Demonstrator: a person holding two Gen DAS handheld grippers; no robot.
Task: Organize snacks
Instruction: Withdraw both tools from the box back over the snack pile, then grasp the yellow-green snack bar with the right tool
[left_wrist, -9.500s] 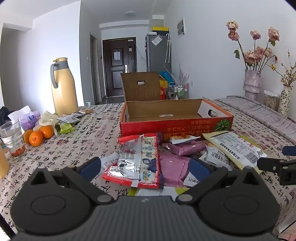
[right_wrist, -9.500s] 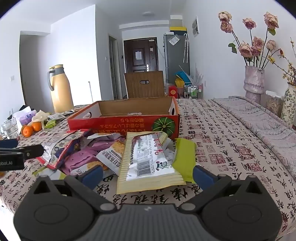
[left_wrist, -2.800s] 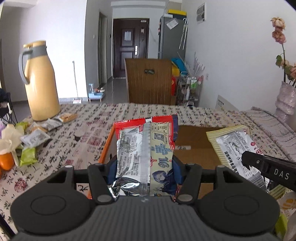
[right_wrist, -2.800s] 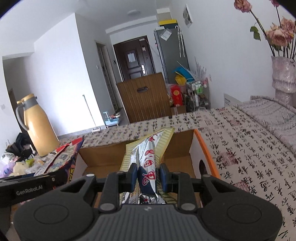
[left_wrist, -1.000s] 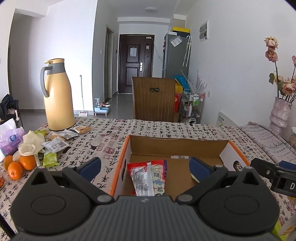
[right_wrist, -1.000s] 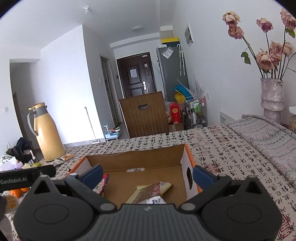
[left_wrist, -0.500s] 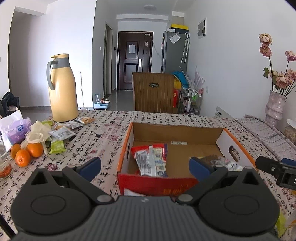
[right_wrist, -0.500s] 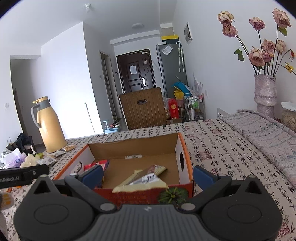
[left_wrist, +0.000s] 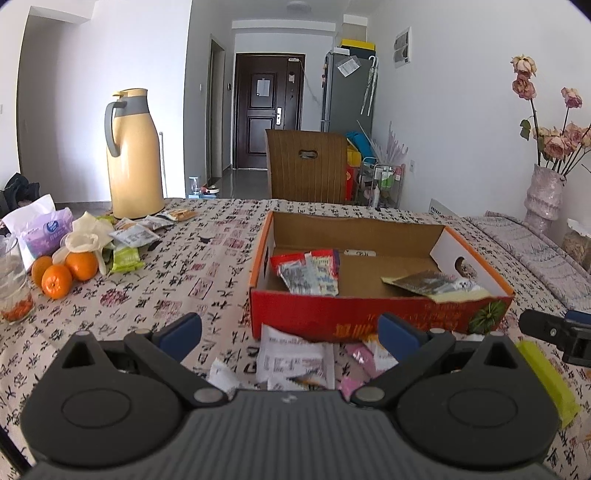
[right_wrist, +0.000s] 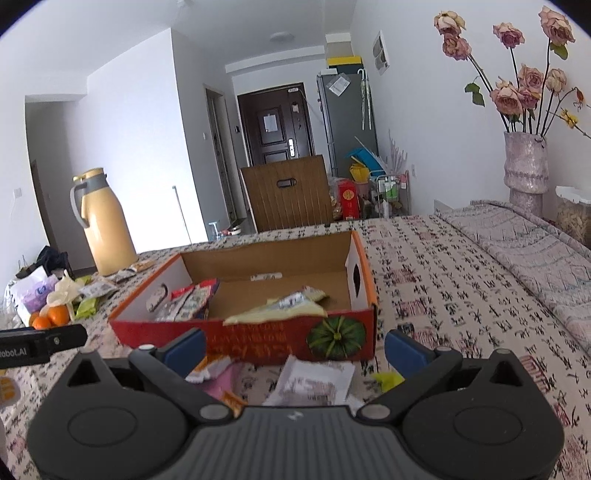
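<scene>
We see both tools released and empty: left gripper (left_wrist: 290, 330), right gripper (right_wrist: 295, 347). At frame centre, the cardboard box (left_wrist: 369, 321) holds a red snack packet (left_wrist: 308, 271) and a yellow snack packet (left_wrist: 436, 284).

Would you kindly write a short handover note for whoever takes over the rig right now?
Left hand-held gripper: open, empty, hovering over the loose packets in front of the box.
Right hand-held gripper: open, empty, likewise.
Cardboard box: holds the red snack packet on its left side and the yellow-edged packet on its right, draped over the front wall.
Left to do: white packet, pink packets and green packet lie on the tablecloth before the box; more small packets sit near the thermos.
</scene>
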